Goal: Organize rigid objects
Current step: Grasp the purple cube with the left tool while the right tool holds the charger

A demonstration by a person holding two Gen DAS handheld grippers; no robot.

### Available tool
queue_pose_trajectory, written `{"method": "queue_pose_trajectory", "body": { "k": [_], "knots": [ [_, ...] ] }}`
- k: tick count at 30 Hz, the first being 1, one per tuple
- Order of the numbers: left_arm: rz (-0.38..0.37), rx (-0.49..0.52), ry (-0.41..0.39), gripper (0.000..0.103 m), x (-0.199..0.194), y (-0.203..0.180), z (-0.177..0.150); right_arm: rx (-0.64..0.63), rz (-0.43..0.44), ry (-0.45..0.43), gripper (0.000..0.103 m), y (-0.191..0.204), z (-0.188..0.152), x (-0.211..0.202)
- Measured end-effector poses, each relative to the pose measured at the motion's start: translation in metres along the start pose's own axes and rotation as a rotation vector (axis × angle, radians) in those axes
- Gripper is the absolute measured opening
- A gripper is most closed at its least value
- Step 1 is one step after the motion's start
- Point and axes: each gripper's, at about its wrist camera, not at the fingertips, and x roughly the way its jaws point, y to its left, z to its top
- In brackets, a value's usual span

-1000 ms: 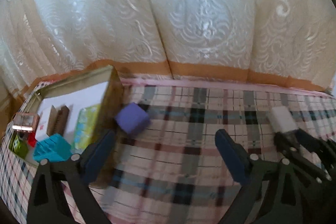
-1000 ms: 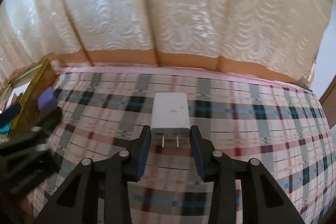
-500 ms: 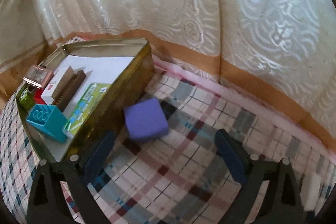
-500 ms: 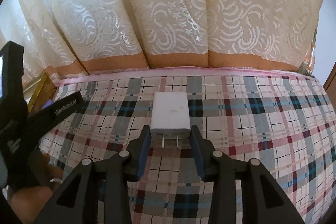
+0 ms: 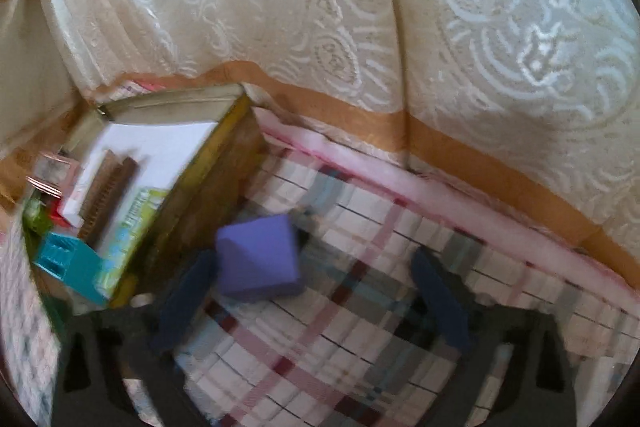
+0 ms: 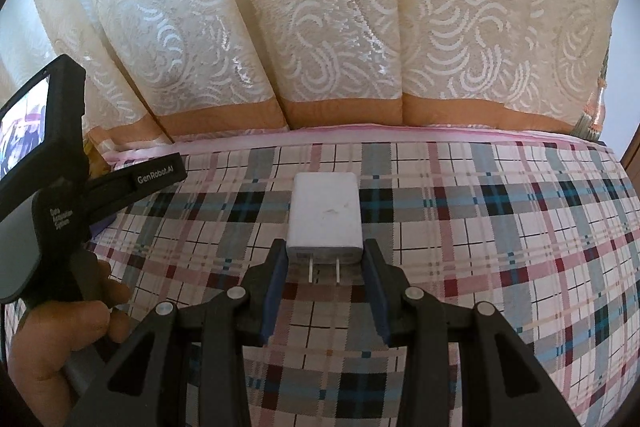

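Observation:
A purple block [image 5: 258,261] lies on the plaid cloth next to a gold tin box [image 5: 208,167]. My left gripper [image 5: 316,291] is open, and the block sits just inside its left finger. My right gripper [image 6: 324,259] is shut on a white charger plug [image 6: 326,217], prongs toward the camera, held just above the cloth. The left gripper's body and the hand holding it [image 6: 60,239] show at the left of the right wrist view.
The tin holds a teal brick [image 5: 66,263], a green packet [image 5: 128,231], a brown comb-like piece [image 5: 106,187], a white card and a small pink-framed item. A patterned cream curtain [image 6: 320,27] hangs along the far edge of the plaid cloth [image 6: 480,227].
My left gripper has swung left and closer to the purple block and the tin; the view is blurred with motion. My right gripper still holds the charger and has moved slightly.

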Motion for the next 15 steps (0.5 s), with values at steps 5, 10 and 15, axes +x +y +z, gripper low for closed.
{"method": "queue_pose_trajectory", "body": {
  "k": [5,10,15],
  "knots": [
    [-0.08,-0.004,-0.002,0.066,0.002,0.003,0.001,0.006,0.005,-0.011,0.041,0.002,0.001,-0.002],
    [-0.063,0.027,-0.006,0.071,0.001,-0.007,0.002,0.013,0.008,-0.008,0.041,-0.003,0.002,-0.004],
    [-0.057,-0.001,0.009,0.084,0.009,-0.005,0.008,0.011,0.007,-0.003,0.041,-0.003,0.0,-0.004]
  ]
}}
